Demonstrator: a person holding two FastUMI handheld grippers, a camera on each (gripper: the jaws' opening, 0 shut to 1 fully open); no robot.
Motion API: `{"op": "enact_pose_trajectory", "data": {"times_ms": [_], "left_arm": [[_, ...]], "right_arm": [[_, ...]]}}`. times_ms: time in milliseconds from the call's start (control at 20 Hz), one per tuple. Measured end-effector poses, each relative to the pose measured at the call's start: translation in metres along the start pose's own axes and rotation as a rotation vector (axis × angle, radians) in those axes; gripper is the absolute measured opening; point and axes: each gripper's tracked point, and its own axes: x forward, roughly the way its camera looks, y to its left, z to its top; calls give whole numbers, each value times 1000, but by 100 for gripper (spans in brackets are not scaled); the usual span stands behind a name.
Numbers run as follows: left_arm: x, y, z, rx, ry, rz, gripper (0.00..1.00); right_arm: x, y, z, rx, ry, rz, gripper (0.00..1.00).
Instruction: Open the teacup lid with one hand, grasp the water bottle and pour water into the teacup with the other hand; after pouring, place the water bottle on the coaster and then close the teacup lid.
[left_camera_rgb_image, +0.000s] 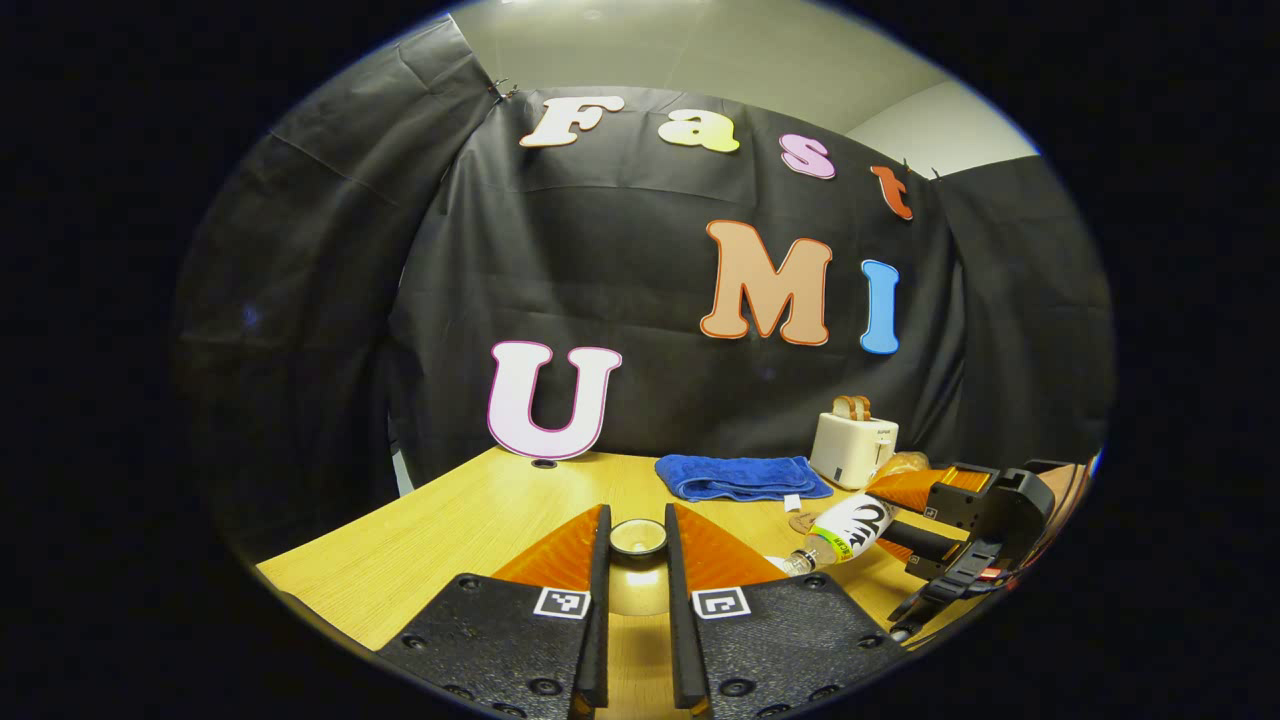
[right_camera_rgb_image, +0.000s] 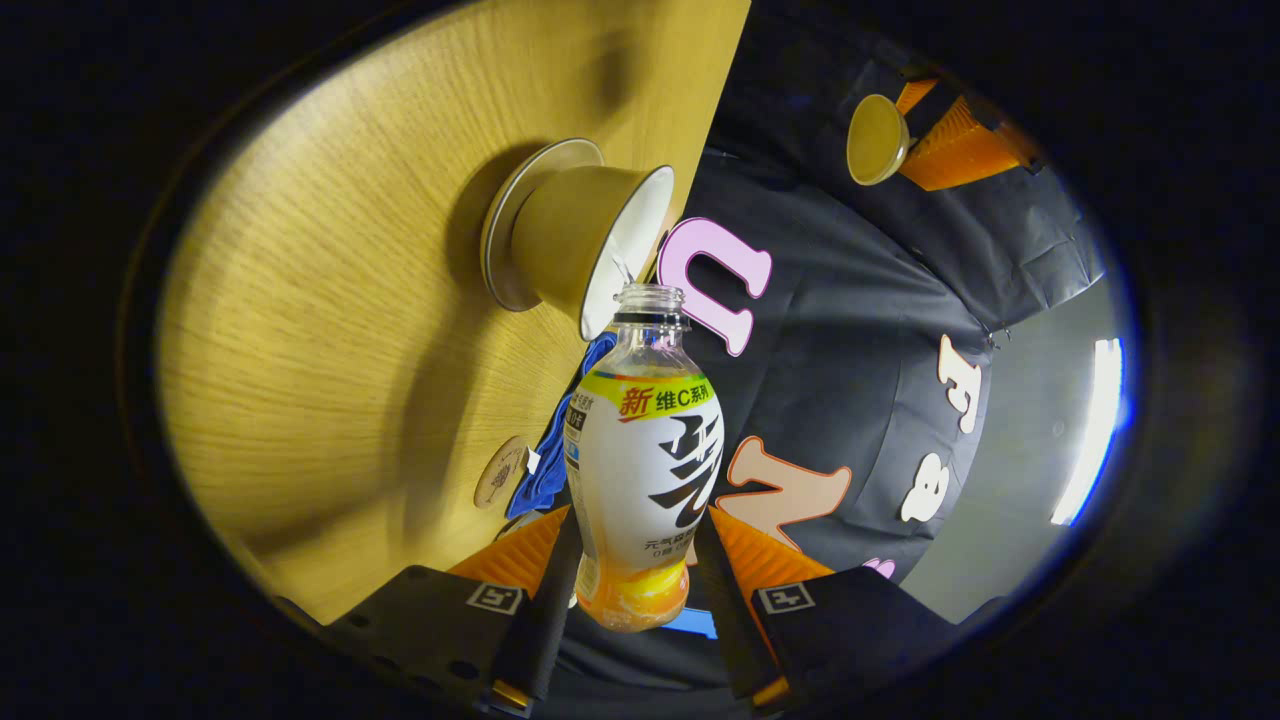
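**Bottle tipped at the open teacup**

The water bottle (right_camera_rgb_image: 645, 460) is clamped between the right gripper's (right_camera_rgb_image: 640, 590) fingers, its uncapped mouth tilted at the teacup (right_camera_rgb_image: 575, 235) rim – the cup stands near the surface (right_camera_rgb_image: 330, 380) edge. The lid (left_camera_rgb_image: 638, 537) is held by the left gripper (left_camera_rgb_image: 637, 560).

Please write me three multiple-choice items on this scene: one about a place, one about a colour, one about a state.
1. Where is the teacup lid? A on its cup; B between the left gripper fingers; C on the floor.
2. The towel is: A blue; B red; C white.
3. The water bottle is: A capped, upright; B uncapped, tilted toward the teacup; C capped, lying flat.

Answers: B, both fingers flank it; A, the folded cloth is blue; B, the right gripper holds its open mouth at the rim.
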Motion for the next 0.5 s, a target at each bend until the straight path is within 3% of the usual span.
{"op": "enact_pose_trajectory", "data": {"times_ms": [250, 500], "left_arm": [[-2, 0, 3, -12, -5, -3, 22], [-3, 2, 6, -7, -14, 1, 22]], "right_arm": [[0, 2, 4, -63, 2, -27, 69], [-3, -3, 7, -30, -8, 14, 69]]}}
